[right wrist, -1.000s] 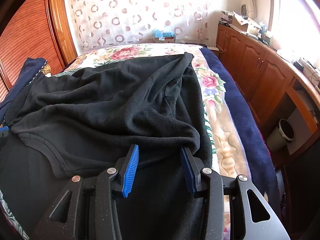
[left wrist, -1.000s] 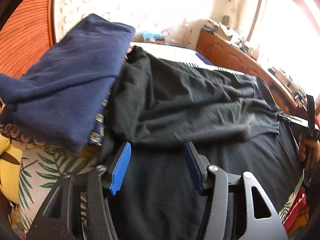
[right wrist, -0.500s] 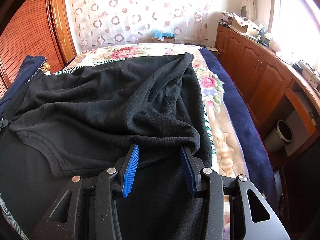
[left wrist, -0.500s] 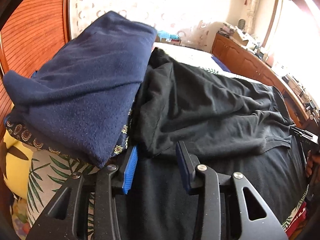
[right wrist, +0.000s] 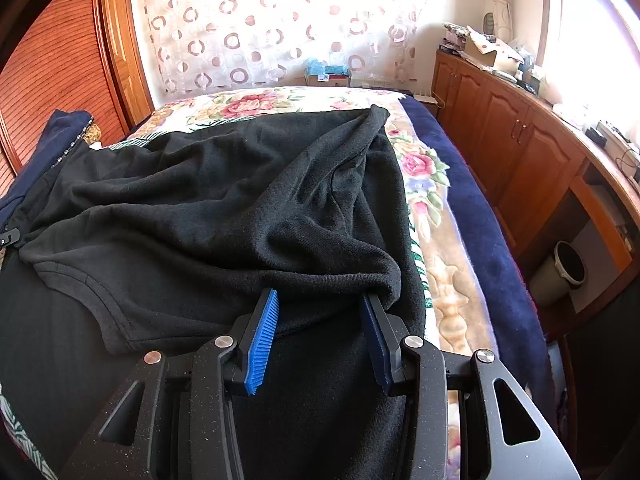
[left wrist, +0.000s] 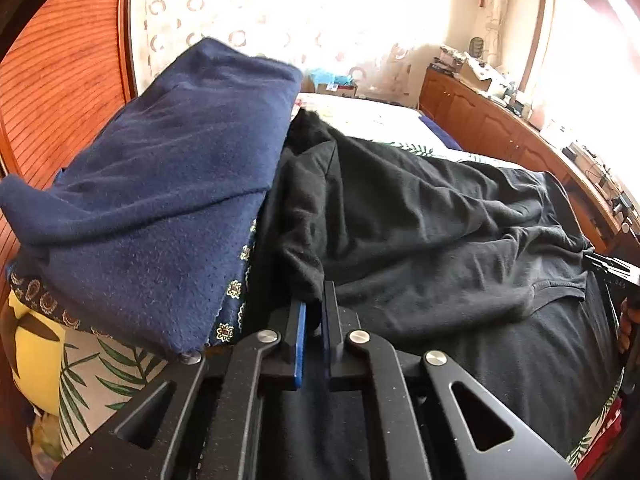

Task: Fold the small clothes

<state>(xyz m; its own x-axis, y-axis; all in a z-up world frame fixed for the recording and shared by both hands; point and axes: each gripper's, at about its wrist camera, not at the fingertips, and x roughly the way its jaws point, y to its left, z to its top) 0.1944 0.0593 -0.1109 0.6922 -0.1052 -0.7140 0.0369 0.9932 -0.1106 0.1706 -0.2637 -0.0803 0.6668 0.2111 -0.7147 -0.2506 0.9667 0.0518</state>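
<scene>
A black garment (left wrist: 420, 216) lies rumpled across the bed, its upper layer folded over toward me. My left gripper (left wrist: 314, 304) is shut on the garment's left edge, with a wad of black cloth pinched between the blue pads. In the right wrist view the same black garment (right wrist: 200, 208) spreads out ahead. My right gripper (right wrist: 320, 300) stands at its right edge. Its jaws are closing, still apart, with a thick fold of the cloth between the fingertips. The right finger (right wrist: 374, 336) touches that fold.
A folded navy blanket (left wrist: 160, 200) is piled on the left, against the garment. The bed's floral cover (right wrist: 248, 100) shows beyond. Wooden cabinets (right wrist: 520, 140) and a bin (right wrist: 564, 272) line the right side. A hand holding the other gripper (left wrist: 612, 268) shows at the right edge.
My left gripper's jaws have come together on the black garment's edge, and it has shifted slightly toward the navy blanket. The right wrist view looks the same.
</scene>
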